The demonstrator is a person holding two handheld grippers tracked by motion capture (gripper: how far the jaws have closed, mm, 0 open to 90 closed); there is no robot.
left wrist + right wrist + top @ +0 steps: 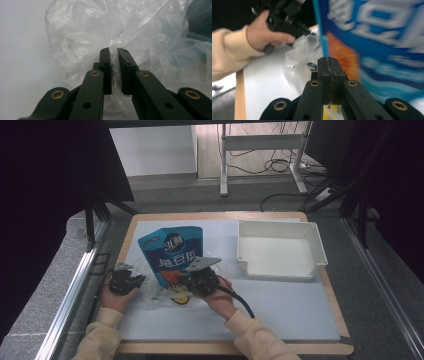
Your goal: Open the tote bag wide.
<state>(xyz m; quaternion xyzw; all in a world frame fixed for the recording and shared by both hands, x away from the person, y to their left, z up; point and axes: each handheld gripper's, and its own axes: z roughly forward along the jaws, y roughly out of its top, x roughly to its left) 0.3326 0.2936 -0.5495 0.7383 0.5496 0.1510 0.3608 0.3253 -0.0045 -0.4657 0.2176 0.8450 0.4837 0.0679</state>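
A crumpled clear plastic bag (82, 37) lies on the white mat, and my left gripper (113, 51) is shut on a fold of it. From above, the left gripper (139, 281) sits at the bag's left edge (156, 292). A blue snack pouch (170, 251) lies flat just behind it. My right gripper (182, 279) hovers over the pouch's near end. In its own view the right gripper (328, 60) has its jaws pressed together beside the blue pouch (387, 50). I cannot tell whether a thin film is caught between them. A yellow item (180, 296) lies in the plastic.
A white rectangular tray (315, 245) stands at the back right of the mat, with nothing in it. The wooden table edge (235, 347) runs along the front. The left hand and its gripper (310, 32) appear across the plastic in the right gripper view.
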